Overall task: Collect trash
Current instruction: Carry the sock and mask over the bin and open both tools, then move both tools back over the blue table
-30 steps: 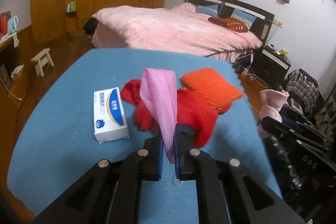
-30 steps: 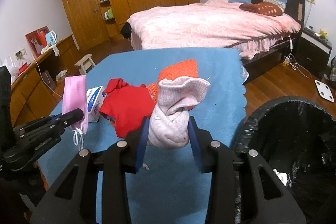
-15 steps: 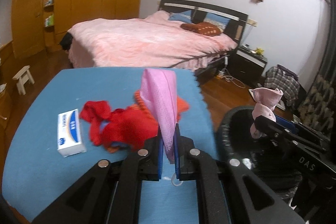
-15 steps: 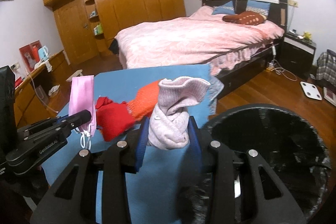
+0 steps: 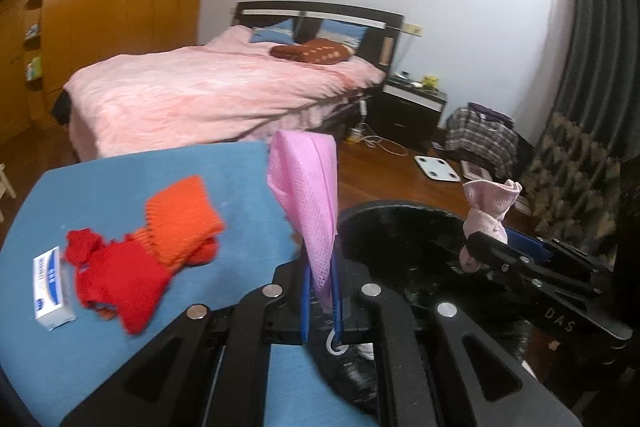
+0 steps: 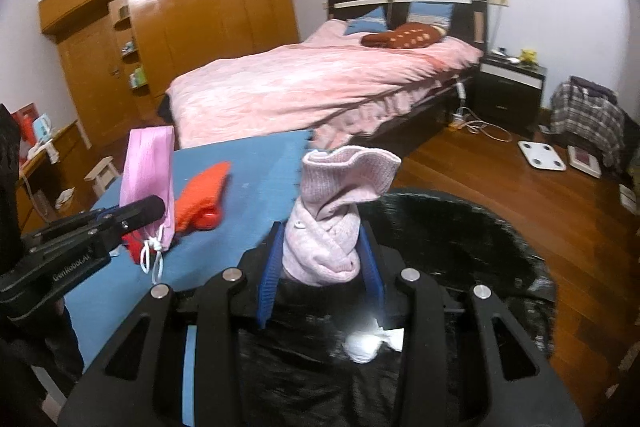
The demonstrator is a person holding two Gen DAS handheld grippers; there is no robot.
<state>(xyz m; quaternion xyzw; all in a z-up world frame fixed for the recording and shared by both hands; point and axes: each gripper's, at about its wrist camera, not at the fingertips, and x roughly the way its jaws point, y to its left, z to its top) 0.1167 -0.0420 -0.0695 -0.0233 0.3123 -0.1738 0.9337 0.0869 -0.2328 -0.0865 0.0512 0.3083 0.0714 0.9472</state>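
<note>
Pink mask (image 5: pixel 310 203) pinched tight in my left claw (image 5: pixel 320 301) at the bin's (image 5: pixel 400 227) edge, pink sock (image 6: pixel 334 223) squeezed in my right claw (image 6: pixel 320 267) over the bin, white wad (image 6: pixel 370 341) inside, red clothes (image 5: pixel 132 267) on blue table (image 5: pixel 120 179).

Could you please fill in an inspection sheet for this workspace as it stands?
Surface: blue table, bin beside its edge.
Job's things: pink face mask and pale pink sock, both held; black-lined trash bin holds white crumpled paper.
Clutter: red cloth, orange knit, small white box on the table.
Grippers: left tool shut on the mask; right tool shut on the sock, over the bin.
Cables: white cords on the floor by the nightstand.
Surroundings: bed, wooden wardrobe, scale.
</note>
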